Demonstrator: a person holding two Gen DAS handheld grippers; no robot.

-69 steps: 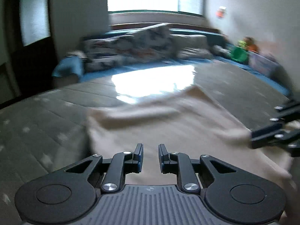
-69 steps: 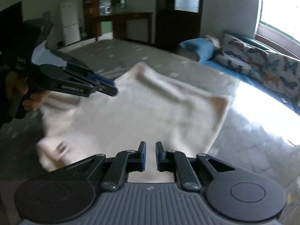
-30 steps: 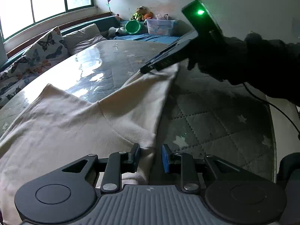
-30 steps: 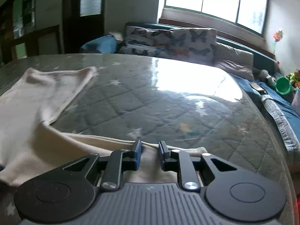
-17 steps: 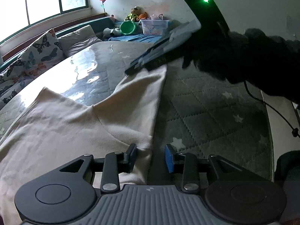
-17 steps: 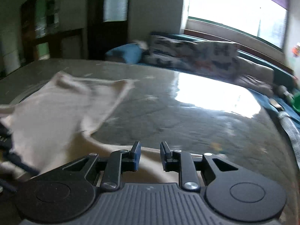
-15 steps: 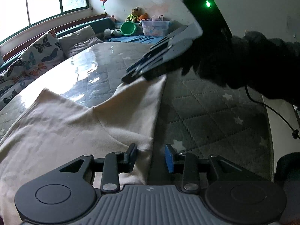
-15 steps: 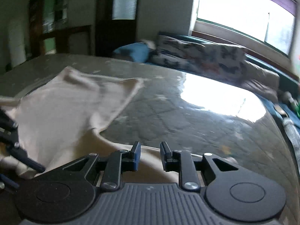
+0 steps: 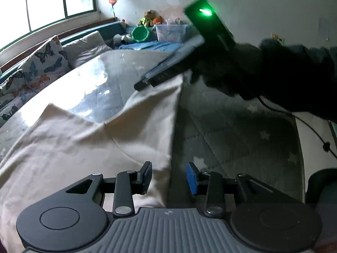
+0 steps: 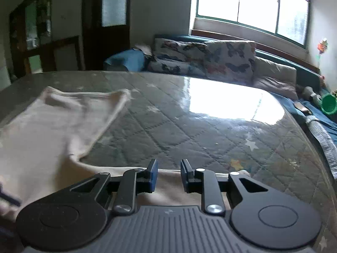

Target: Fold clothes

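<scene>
While it lies flat on the grey quilted mattress (image 10: 189, 126), the cream shirt (image 9: 84, 139) stretches long from the left gripper (image 9: 169, 176) toward the far end, where one sleeve reaches out to the right gripper (image 10: 168, 175). That claw's jaws are apart, with the sleeve edge under them. The left claw is apart too, with the shirt's side edge between its fingers, gripping nothing. Part of the shirt is cut off by the bottom of the left view. Butterfly pillows (image 10: 210, 61) sit well behind, near the window (image 10: 252, 4). The person's dark sleeve (image 9: 284, 80) looks blurry.
</scene>
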